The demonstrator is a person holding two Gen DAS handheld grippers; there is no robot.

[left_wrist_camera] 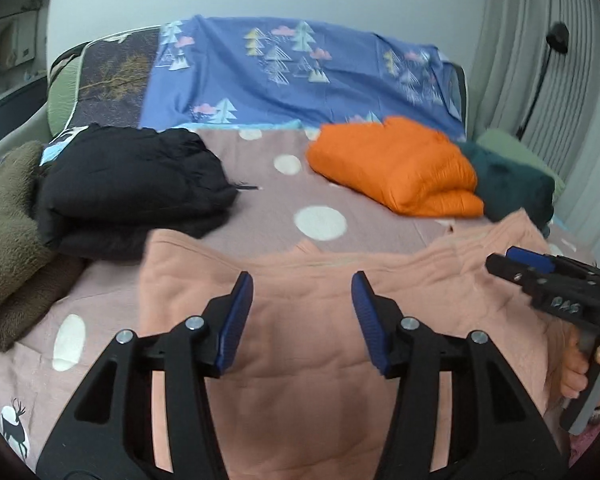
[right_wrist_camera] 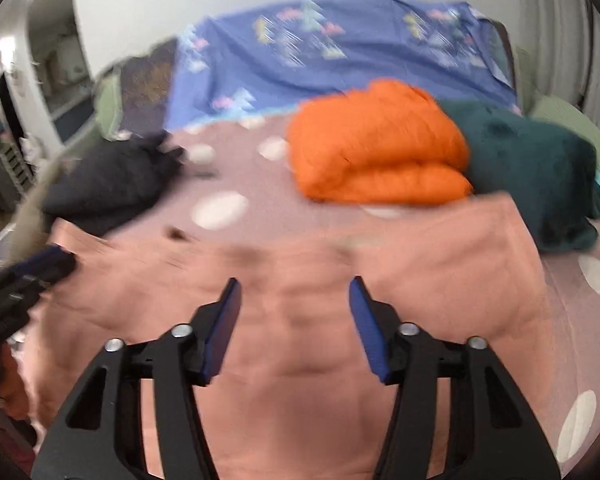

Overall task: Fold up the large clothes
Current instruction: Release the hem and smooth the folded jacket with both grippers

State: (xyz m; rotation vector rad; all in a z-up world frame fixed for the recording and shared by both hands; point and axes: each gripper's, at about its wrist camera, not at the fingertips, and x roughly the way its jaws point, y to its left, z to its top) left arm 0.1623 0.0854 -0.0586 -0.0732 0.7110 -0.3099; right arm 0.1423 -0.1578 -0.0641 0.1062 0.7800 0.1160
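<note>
A large peach-pink garment (left_wrist_camera: 300,344) lies spread flat on the near part of the bed, and it also fills the lower half of the right wrist view (right_wrist_camera: 300,320). My left gripper (left_wrist_camera: 302,308) hovers over its middle, jaws apart with nothing between the blue pads. My right gripper (right_wrist_camera: 294,312) hangs above the same cloth, also open and empty; its picture is blurred. In the left wrist view the right gripper (left_wrist_camera: 516,268) shows side-on at the right edge, held by a hand (left_wrist_camera: 580,364). The left gripper (right_wrist_camera: 32,272) appears at the left edge of the right wrist view.
Folded clothes sit further back on the dotted pink bedspread (left_wrist_camera: 260,176): a black one (left_wrist_camera: 132,188) and an olive fleece (left_wrist_camera: 8,232) on the left, an orange one (left_wrist_camera: 400,168) and a dark green one (left_wrist_camera: 508,192) on the right. A blue patterned sheet (left_wrist_camera: 292,72) covers the bed's head. A curtain (left_wrist_camera: 540,60) hangs at the right.
</note>
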